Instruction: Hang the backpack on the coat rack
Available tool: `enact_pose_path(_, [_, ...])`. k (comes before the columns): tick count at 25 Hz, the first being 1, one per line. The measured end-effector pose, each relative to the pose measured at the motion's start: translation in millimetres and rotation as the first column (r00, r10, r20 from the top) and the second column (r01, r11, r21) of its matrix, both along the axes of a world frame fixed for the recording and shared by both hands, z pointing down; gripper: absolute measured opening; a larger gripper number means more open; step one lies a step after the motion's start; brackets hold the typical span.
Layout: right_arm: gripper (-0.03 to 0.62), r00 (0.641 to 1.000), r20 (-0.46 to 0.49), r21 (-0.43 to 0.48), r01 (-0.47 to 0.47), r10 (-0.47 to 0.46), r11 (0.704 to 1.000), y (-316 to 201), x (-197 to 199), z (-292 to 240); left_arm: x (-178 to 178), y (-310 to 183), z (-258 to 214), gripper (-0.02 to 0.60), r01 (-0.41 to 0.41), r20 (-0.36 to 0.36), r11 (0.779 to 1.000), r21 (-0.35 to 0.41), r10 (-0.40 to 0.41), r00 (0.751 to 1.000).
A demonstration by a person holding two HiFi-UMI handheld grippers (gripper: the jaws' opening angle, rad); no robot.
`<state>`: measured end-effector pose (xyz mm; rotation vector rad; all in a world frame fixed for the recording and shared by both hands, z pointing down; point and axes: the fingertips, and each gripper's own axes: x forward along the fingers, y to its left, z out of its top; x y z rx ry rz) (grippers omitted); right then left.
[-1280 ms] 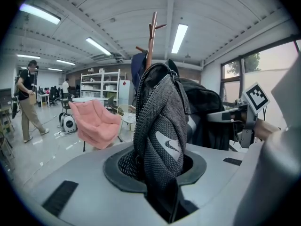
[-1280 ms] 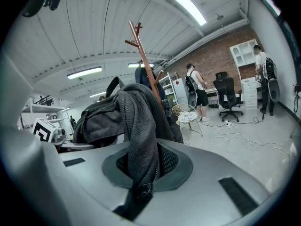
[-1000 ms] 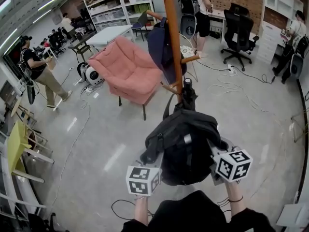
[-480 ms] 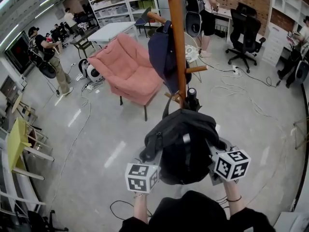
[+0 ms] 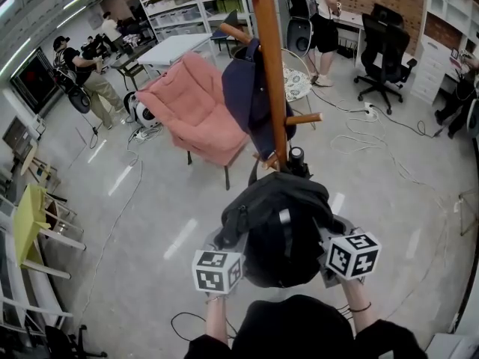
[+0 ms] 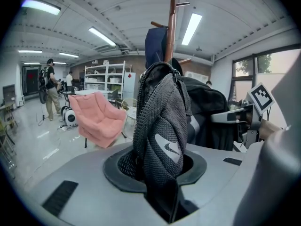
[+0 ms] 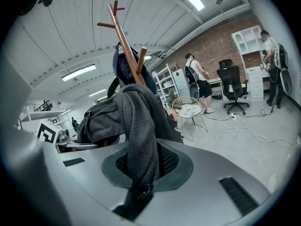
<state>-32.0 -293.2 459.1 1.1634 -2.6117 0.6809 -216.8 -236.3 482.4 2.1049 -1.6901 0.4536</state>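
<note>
Backpack (image 5: 284, 230) covers jaws in head view | coat rack (image 5: 272, 88) top cropped there

Pale swoosh logo (image 6: 168, 148) on backpack (image 5: 281, 226) mesh strap (image 6: 160, 121); black-white square markers on left cube (image 5: 217, 271), right cube (image 5: 352, 256)

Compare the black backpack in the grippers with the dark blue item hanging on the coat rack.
The backpack is black with grey mesh straps; the dark blue item is navy throughout. The backpack is carried, its straps clamped in the left gripper and right gripper; the dark blue item hangs on the coat rack. The backpack is low by the rack; the dark blue item is higher up. Both are soft fabric.
</note>
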Motion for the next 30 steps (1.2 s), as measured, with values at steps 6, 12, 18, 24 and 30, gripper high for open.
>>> enact_pose_path(6, [0.031, 1.0, -0.013, -0.022, -0.021, 0.021, 1.0, -11, -1, 12, -2, -15, 13, 0.132, -0.017, -0.012, 0.999, -0.033, 0.016, 1.0])
enact_pose_path(12, [0.031, 0.998, -0.03, -0.041, -0.051, 0.05, 0.998, -21, -3, 25, -5, -29, 29, 0.132, -0.041, -0.031, 0.997, -0.07, 0.039, 0.999])
enact_pose_path(18, [0.031, 0.996, -0.048, -0.061, -0.076, 0.073, 0.995, -30, -6, 41, -8, -42, 47, 0.132, -0.067, -0.046, 0.992, -0.105, 0.063, 0.997])
enact_pose_path(24, [0.031, 0.994, -0.057, -0.076, -0.099, 0.095, 0.992, -35, -4, 56, -7, -52, 66, 0.132, -0.093, -0.066, 0.988, -0.127, 0.085, 0.994])
enact_pose_path(30, [0.031, 0.992, -0.063, -0.085, -0.117, 0.112, 0.989, -41, -3, 66, -6, -62, 79, 0.132, -0.11, -0.068, 0.984, -0.141, 0.102, 0.992])
